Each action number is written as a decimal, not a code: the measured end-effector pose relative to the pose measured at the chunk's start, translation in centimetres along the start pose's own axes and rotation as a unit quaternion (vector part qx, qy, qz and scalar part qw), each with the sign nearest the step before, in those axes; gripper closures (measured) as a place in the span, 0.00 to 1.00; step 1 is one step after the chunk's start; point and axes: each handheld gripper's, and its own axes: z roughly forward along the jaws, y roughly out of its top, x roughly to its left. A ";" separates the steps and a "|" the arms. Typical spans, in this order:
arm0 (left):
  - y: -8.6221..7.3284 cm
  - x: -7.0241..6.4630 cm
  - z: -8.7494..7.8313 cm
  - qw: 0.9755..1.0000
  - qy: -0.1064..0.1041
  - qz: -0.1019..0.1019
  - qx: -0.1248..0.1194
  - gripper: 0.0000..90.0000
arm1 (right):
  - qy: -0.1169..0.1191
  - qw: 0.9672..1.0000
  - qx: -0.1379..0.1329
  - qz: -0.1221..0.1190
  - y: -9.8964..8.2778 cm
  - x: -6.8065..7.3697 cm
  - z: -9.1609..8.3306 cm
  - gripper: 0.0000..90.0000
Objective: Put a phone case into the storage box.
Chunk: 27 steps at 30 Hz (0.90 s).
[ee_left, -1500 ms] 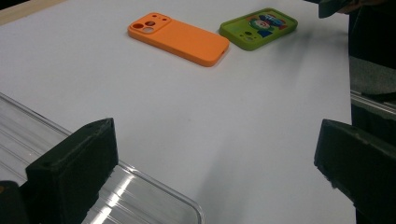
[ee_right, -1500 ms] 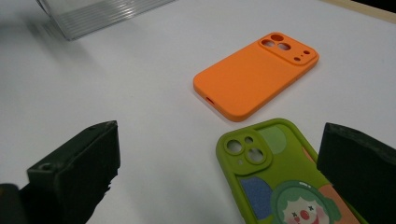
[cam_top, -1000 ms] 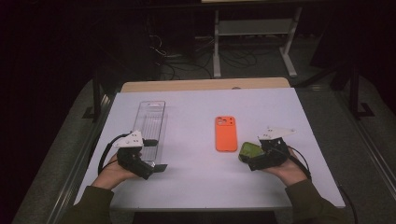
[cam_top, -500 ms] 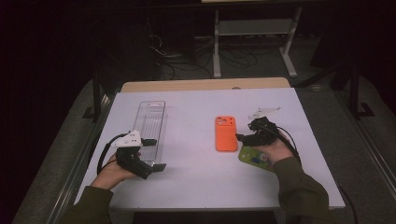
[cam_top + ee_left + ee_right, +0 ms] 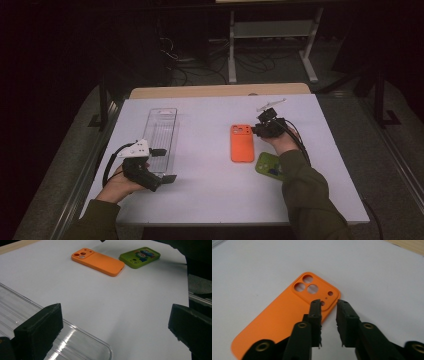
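Now right gripper (image 5: 328,307) reaching at orange phone case (image 5: 287,315) corner, fingers just narrowing, nothing clamped

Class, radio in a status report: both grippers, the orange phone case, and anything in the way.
Left gripper open beside clear plastic tray. Right gripper jaws just closing, narrow gap, at orange phone case corner, nothing gripped. Green phone case alongside, apart.

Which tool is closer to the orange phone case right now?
The right tool: its narrowly parted tips sit at the orange phone case's camera-cutout corner. The left tool sits across the table, by the near end of the clear tray.
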 end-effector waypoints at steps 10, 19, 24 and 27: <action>0.0 0.2 0.3 1.000 0.003 0.002 0.002 0.00 | -0.006 0.999 0.031 0.022 0.8 -2.1 3.4 0.98; 0.0 0.3 0.2 1.000 0.003 -0.001 -0.005 0.00 | -0.004 0.998 0.053 0.034 1.0 -2.0 5.2 0.98; 0.0 0.4 0.2 1.000 0.003 -0.002 -0.008 0.00 | 0.006 0.998 0.045 0.032 1.7 -1.3 5.8 0.98; 0.1 0.4 0.2 1.000 0.003 -0.004 -0.007 0.00 | 0.011 0.999 0.043 0.027 1.9 -0.9 6.0 0.98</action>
